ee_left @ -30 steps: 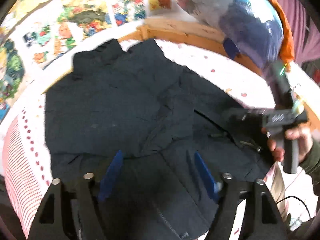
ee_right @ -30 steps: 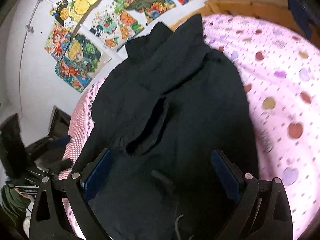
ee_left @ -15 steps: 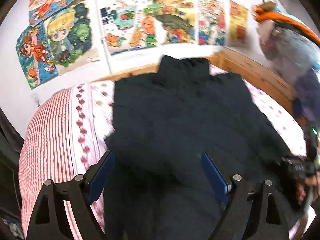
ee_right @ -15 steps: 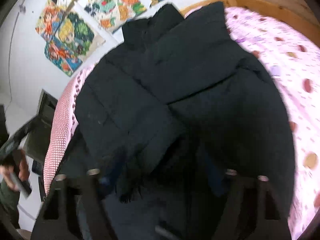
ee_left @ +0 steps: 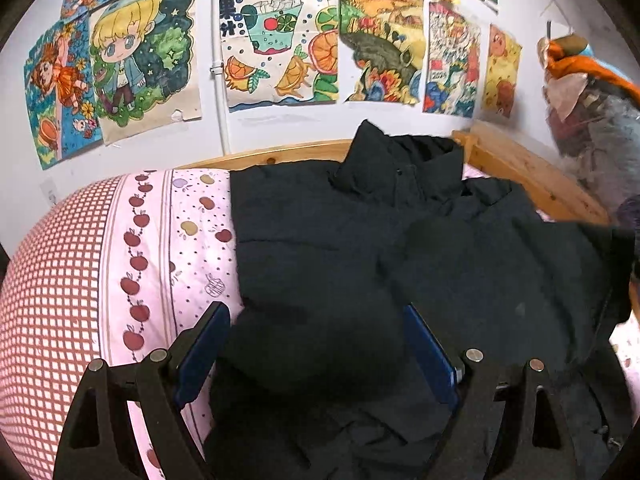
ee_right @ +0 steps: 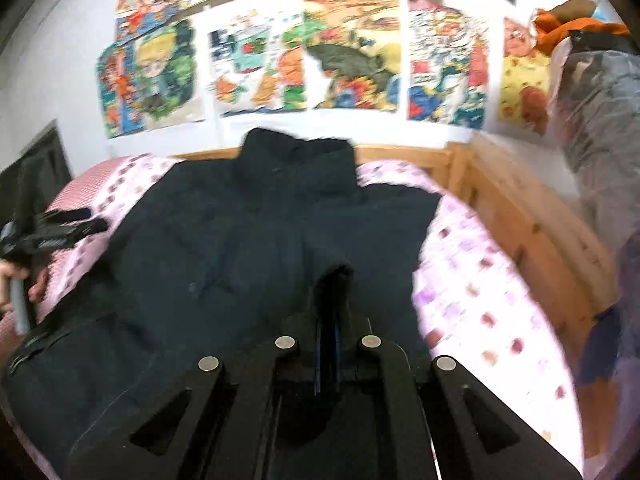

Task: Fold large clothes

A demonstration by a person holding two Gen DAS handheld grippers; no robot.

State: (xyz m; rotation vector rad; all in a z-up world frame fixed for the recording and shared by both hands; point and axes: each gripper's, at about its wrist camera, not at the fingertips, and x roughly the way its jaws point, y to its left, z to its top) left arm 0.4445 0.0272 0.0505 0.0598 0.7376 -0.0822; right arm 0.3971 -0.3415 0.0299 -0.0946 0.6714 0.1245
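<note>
Pink bedsheet [ee_left: 168, 240] under black jacket [ee_left: 340, 248]; right gripper [ee_right: 330, 280] fingers pinch its fabric.

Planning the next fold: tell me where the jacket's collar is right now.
In both wrist views the black jacket's collar lies at the far end of the bed, against the wooden bed rail below the wall drawings.

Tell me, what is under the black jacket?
Under the black jacket lies a bed with a pink sheet printed with apples. The sheet shows on both sides of it. The part directly beneath the jacket is covered and cannot be seen.
</note>
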